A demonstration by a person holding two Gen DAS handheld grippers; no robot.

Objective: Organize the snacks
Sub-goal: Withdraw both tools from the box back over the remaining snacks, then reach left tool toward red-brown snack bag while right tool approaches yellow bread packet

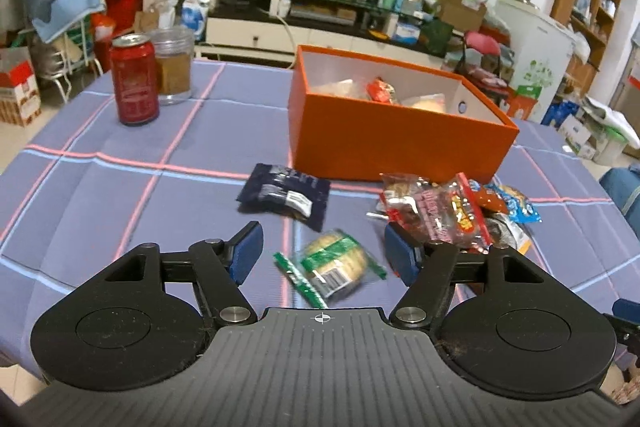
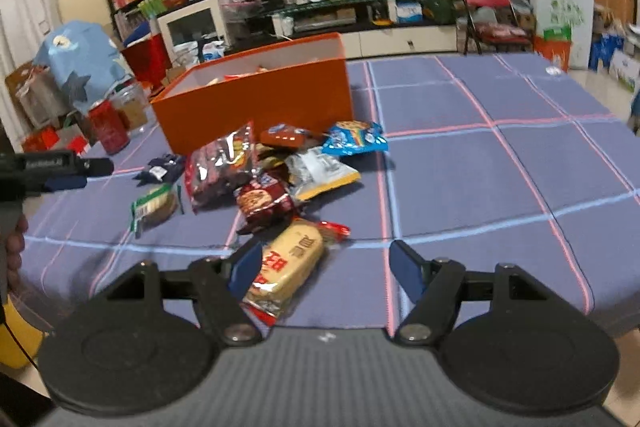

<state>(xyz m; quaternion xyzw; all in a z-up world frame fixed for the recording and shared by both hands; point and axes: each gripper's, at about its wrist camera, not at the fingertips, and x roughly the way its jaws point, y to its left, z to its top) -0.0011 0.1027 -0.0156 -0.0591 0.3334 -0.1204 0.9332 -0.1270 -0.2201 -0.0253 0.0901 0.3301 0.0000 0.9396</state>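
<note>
left wrist view: left gripper [image 1: 323, 253] spread wide, straddling the green-wrapped cracker pack [image 1: 335, 264] on the desk [image 1: 120, 187], long axis skewed across the gap. right wrist view: right gripper [image 2: 326, 269] spread, yellow cake pack [image 2: 286, 269] against its left finger, orange box [image 2: 256, 99] ahead-left.

Both wrist cams low, close over table, facing TV wall; share orange box [image 1: 400, 131], snack pile [image 2: 276, 179].
</note>
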